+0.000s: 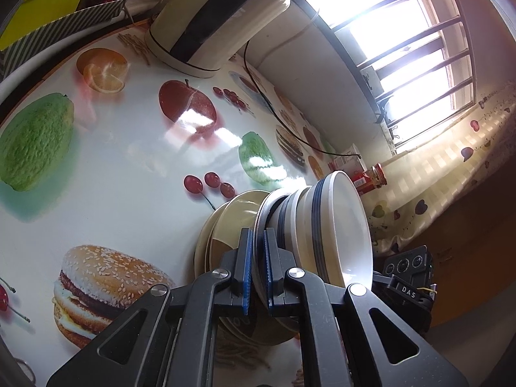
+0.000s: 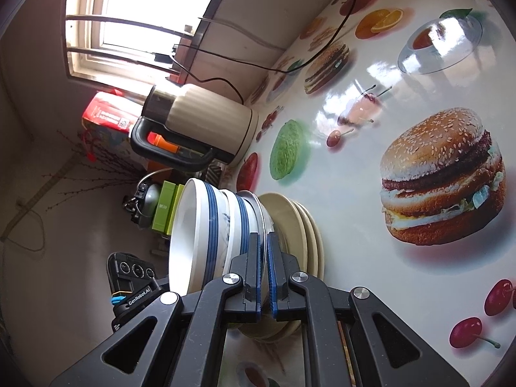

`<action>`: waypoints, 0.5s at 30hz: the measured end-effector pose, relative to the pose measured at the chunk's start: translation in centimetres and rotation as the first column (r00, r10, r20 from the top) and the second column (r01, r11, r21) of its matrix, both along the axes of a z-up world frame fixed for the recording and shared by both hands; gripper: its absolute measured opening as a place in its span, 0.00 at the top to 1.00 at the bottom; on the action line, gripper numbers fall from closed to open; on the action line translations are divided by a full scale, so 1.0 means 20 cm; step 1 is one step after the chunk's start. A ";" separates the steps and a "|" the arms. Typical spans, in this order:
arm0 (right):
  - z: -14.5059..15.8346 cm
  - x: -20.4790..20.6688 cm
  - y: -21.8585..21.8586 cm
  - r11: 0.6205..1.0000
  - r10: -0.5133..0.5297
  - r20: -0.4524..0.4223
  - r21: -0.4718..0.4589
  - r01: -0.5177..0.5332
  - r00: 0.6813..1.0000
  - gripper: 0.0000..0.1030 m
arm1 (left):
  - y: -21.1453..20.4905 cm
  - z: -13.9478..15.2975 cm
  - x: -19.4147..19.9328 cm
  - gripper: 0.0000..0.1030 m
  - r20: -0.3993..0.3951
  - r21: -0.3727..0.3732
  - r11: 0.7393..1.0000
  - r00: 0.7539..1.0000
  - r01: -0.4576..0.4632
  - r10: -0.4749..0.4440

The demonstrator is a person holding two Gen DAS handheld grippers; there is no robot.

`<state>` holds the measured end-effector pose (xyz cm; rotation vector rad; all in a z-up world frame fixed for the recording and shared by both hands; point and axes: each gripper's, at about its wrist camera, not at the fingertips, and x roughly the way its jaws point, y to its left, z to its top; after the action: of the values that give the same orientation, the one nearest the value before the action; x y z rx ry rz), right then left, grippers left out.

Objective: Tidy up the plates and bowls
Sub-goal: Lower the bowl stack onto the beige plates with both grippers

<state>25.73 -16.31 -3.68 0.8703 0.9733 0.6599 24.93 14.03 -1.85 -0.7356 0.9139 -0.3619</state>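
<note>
Two blue-banded white bowls sit nested on a grey-rimmed plate, atop three beige plates on the fruit-print tablecloth. The left gripper and right gripper each pinch that grey-rimmed plate's edge.

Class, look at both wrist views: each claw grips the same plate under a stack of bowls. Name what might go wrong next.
1. The blue-striped bowls sit loose on the held plate; any tilt might slide them off.
2. The left claw and right claw each pinch only the thin rim, so uneven lifting may let it slip.
3. The beige plates lie directly beneath; setting down carelessly might chip them.
</note>
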 end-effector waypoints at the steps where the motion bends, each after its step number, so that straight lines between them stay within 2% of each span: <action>1: 0.00 0.00 0.00 1.000 0.000 0.001 -0.005 0.000 1.000 0.93 | 0.00 0.00 0.00 0.95 -0.001 0.001 1.000 1.000 -0.001 0.001; 7: 0.02 0.00 0.01 0.999 -0.001 0.015 -0.049 0.002 1.000 0.92 | -0.01 0.01 -0.01 0.91 0.001 0.036 0.999 1.000 -0.003 0.003; 8: 0.02 -0.01 0.01 0.998 -0.002 0.019 -0.056 0.003 1.000 0.91 | -0.01 0.01 -0.01 0.90 0.001 0.045 0.999 1.000 -0.002 0.002; 10: 0.03 -0.02 0.00 0.998 -0.006 0.024 -0.070 0.007 1.000 0.87 | -0.01 0.03 -0.02 0.81 -0.001 0.084 0.996 1.000 -0.007 0.007; 12: 0.04 -0.02 0.00 0.995 -0.012 0.034 -0.098 0.015 0.999 0.79 | -0.02 0.05 -0.04 0.77 0.008 0.124 0.992 1.000 -0.012 0.011; 15: 0.07 -0.05 -0.01 0.992 -0.005 0.061 -0.129 0.013 0.998 0.75 | -0.04 0.09 -0.07 0.76 0.033 0.181 0.983 0.999 -0.023 0.017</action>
<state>24.71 -16.42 -2.29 0.7362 0.9465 0.6048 23.47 13.27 0.03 -0.5695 0.8961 -0.2674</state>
